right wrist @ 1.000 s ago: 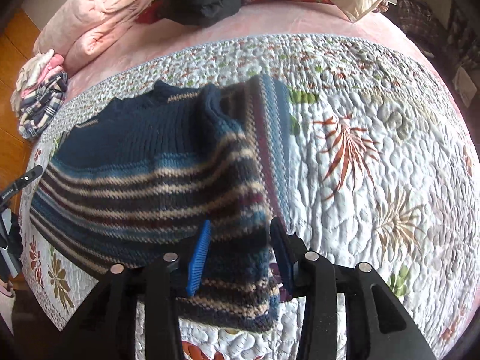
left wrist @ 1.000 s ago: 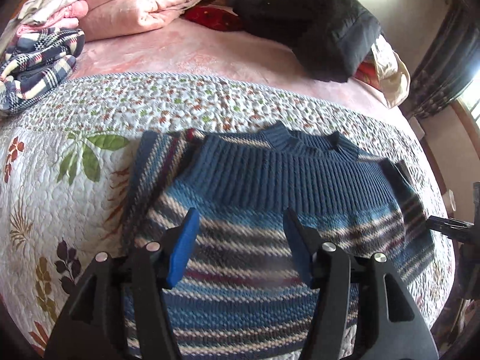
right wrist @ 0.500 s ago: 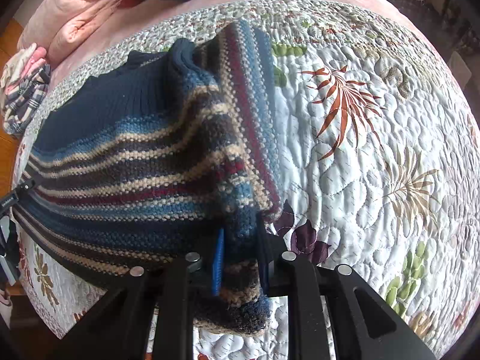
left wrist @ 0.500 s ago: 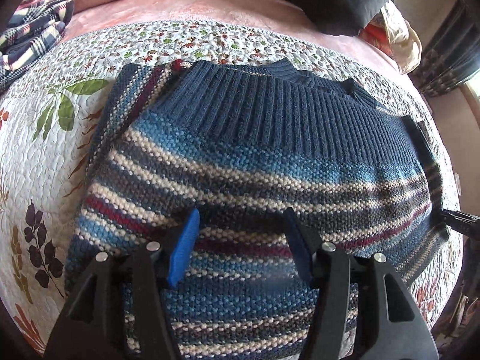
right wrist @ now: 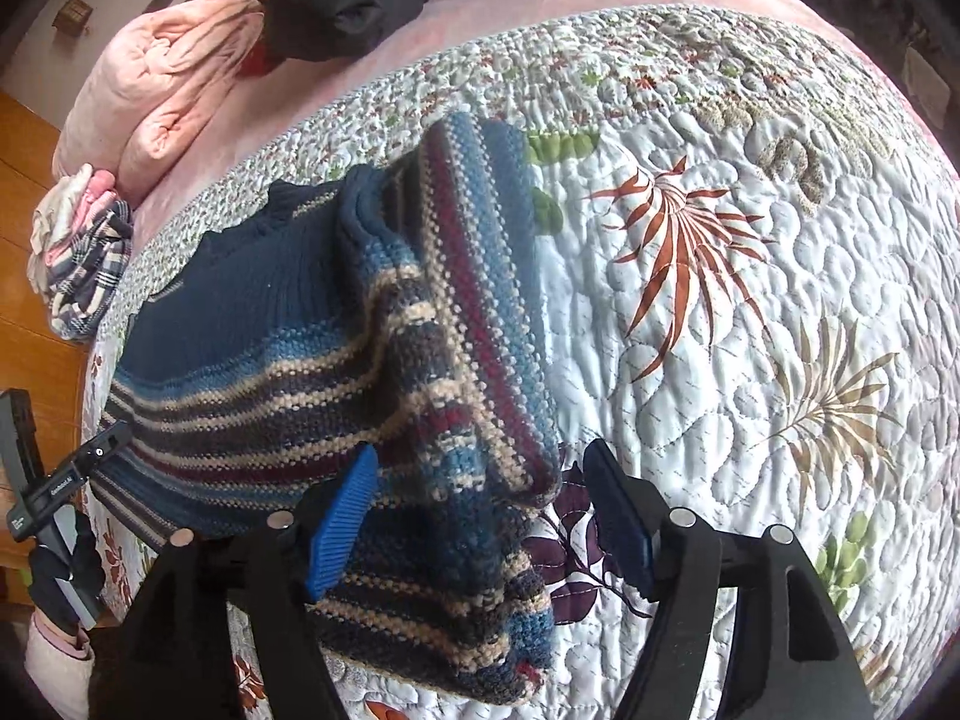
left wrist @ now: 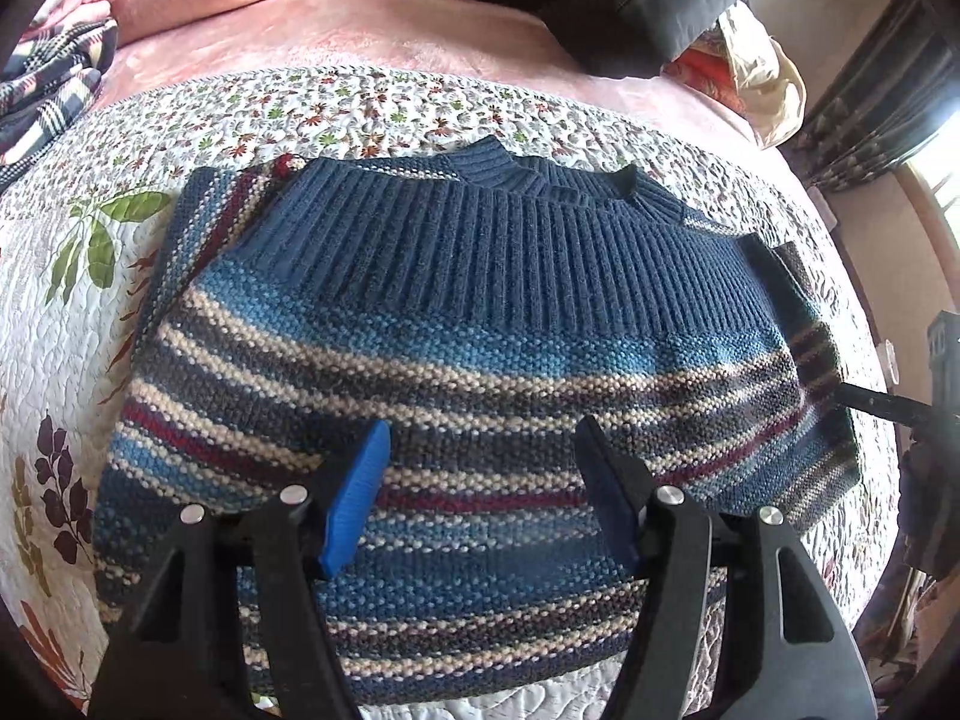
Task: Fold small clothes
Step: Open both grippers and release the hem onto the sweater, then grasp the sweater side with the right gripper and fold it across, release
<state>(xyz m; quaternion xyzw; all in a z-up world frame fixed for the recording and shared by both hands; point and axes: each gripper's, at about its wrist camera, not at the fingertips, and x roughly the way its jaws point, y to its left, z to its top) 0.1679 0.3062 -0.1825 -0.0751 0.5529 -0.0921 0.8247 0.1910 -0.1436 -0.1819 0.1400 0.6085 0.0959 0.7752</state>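
A small knitted sweater (left wrist: 480, 312), with a dark blue ribbed yoke and cream, maroon and grey stripes, lies flat on the floral quilt (left wrist: 72, 312). My left gripper (left wrist: 483, 438) hovers open over its lower striped part with nothing between the fingers. In the right wrist view the sweater's (right wrist: 288, 360) near side is folded over the body in a rumpled ridge. My right gripper (right wrist: 480, 456) is open, and the ridge lies loose between its blue pads (right wrist: 339, 516). The left gripper (right wrist: 66, 480) shows at the far edge, held by a gloved hand (right wrist: 60, 570).
A pink blanket (right wrist: 156, 96), a plaid bundle (right wrist: 84, 276) and a dark jacket (left wrist: 636, 6) lie at the back of the bed. The quilt (right wrist: 750, 300) spreads bare to the right of the sweater. Wooden floor (right wrist: 24, 192) shows past the left edge of the bed.
My right gripper shut on the sweater's folded side half a second ago and has now opened, letting it go. My left gripper moved in over the sweater and stays open.
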